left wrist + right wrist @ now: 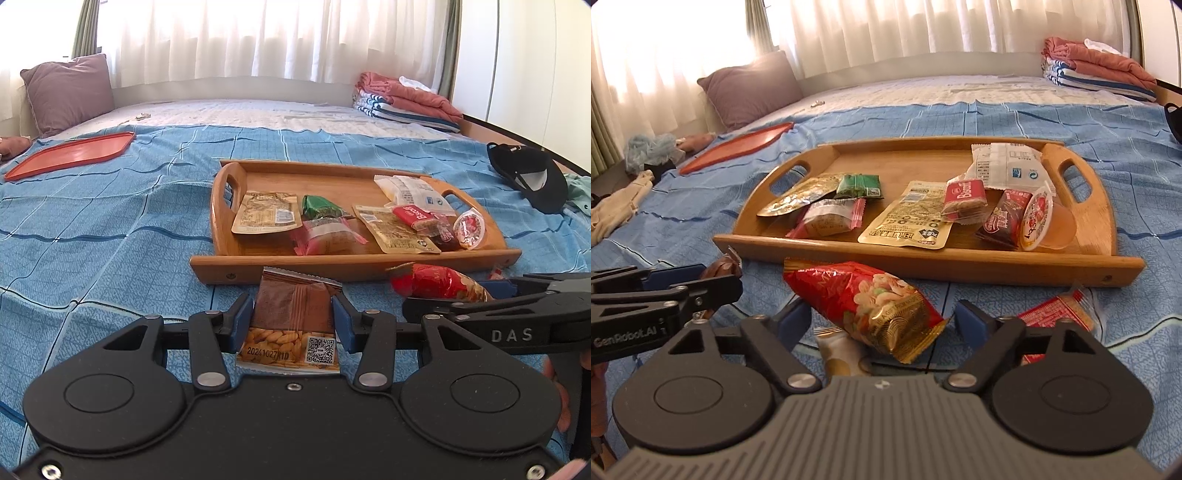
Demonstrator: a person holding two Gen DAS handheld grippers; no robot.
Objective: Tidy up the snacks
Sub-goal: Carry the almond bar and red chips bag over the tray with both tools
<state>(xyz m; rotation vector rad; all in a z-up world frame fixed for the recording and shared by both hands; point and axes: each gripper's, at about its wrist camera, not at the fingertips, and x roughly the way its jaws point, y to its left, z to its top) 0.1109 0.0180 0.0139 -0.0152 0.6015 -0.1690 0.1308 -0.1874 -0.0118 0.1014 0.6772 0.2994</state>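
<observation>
Tray (923, 264) with nine snacks, three packets outside it.

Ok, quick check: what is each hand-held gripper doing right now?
Left hand-held gripper: closed on the brown peanut packet.
Right hand-held gripper: open around the red nut bag, pads not pressing it.

Smooth wooden tray (960, 260); glossy foil packet (864, 306).

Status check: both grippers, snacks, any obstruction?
Left gripper shut on brown nut packet. Right gripper open around red snack bag. Wooden tray ahead, path clear.
</observation>
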